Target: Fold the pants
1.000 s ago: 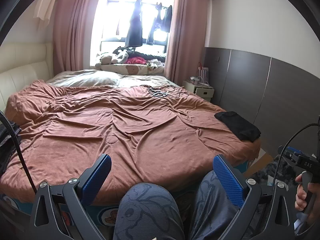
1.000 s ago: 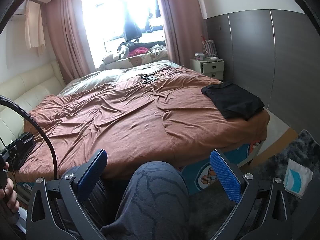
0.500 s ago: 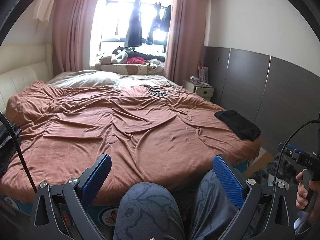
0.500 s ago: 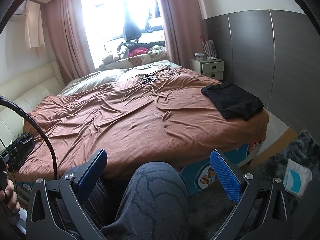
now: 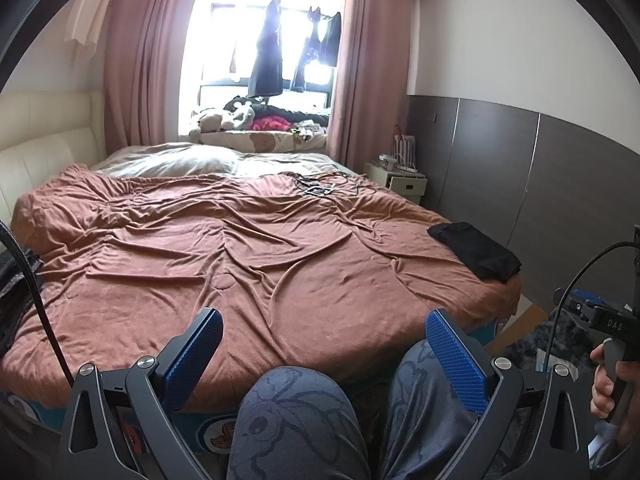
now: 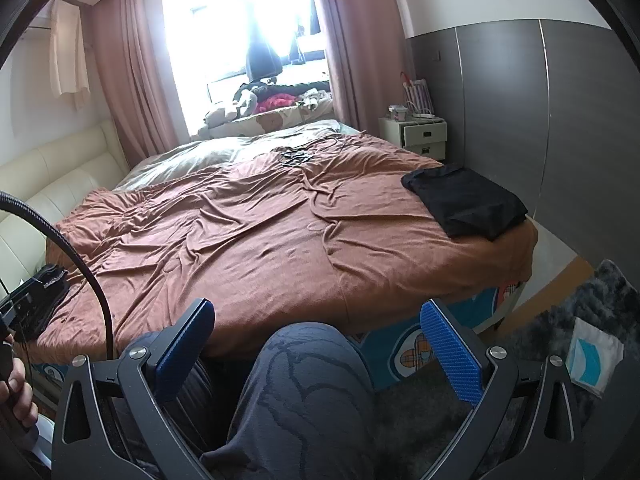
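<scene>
A folded black garment (image 5: 474, 250) (image 6: 466, 200) lies on the near right corner of the bed. A second dark heap of cloth (image 5: 16, 280) sits at the bed's left edge, partly cut off. My left gripper (image 5: 324, 320) is open and holds nothing, low in front of the bed's foot. My right gripper (image 6: 316, 308) is open too, beside it to the right. Both hover over the person's knees (image 5: 296, 412) in grey patterned trousers. Neither gripper touches any garment.
A rumpled brown cover (image 5: 240, 248) spreads over the wide bed. Cables (image 5: 316, 188) lie near its far side. A white nightstand (image 6: 424, 136) stands at the back right, and dark wall panels (image 5: 560, 184) run along the right. A grey rug (image 6: 580, 320) with a paper packet (image 6: 592, 356) is on the floor.
</scene>
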Available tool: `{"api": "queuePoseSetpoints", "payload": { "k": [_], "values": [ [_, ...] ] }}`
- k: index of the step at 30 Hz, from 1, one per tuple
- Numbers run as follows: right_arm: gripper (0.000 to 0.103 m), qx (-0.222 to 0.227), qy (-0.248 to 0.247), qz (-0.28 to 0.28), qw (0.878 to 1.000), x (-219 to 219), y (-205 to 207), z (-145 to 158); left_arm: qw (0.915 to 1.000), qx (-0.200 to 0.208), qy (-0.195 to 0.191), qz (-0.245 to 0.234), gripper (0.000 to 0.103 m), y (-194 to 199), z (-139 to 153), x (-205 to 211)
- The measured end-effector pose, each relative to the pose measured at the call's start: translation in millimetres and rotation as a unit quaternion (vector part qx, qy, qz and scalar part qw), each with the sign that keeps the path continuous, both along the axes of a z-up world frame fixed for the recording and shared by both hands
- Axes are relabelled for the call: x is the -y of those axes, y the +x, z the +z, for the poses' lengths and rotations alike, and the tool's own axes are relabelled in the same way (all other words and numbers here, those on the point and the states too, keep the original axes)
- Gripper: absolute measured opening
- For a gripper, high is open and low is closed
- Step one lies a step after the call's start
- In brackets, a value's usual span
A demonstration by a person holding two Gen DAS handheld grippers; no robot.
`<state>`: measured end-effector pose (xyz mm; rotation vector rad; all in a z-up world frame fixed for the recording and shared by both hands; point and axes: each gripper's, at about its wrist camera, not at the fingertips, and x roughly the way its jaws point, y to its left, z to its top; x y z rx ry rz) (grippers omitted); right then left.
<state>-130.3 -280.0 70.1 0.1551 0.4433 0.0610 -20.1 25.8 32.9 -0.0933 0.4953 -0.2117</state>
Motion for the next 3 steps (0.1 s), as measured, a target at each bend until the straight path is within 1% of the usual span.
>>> {"api": "queuePoseSetpoints", "payload": {
  "k": [3],
  "values": [
    [0.103,-0.002,0.0,0.001,1.0,0.3,2.5,-0.5,1.0,-0.001,0.002,0.001,0.102,0.6,0.0,-0.7]
  ]
}}
